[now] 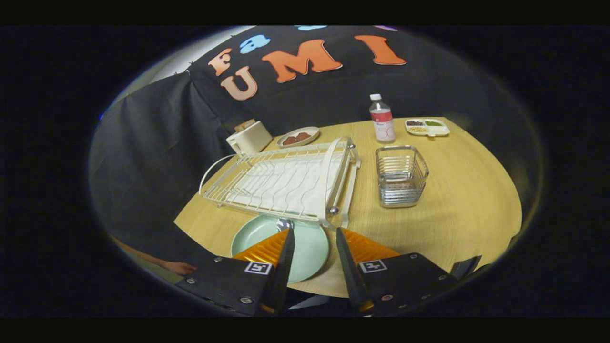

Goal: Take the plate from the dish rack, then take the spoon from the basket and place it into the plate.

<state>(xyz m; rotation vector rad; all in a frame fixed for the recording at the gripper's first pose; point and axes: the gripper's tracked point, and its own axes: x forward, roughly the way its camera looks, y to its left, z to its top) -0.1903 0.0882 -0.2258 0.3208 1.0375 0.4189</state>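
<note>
With the plate [305, 247] flat on the table just in front of the dish rack [281, 183], the spoon's bowl [284, 224] on its far edge and the gripper [314, 236] open and empty above, a careless sweep could flick the spoon off.

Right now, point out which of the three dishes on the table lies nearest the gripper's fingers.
The plain green plate, lying between the open fingers. The oval dish and divided tray sit far beyond the dish rack.

Gripper view: above table [467, 200] edge (near), facing booth wall.
</note>
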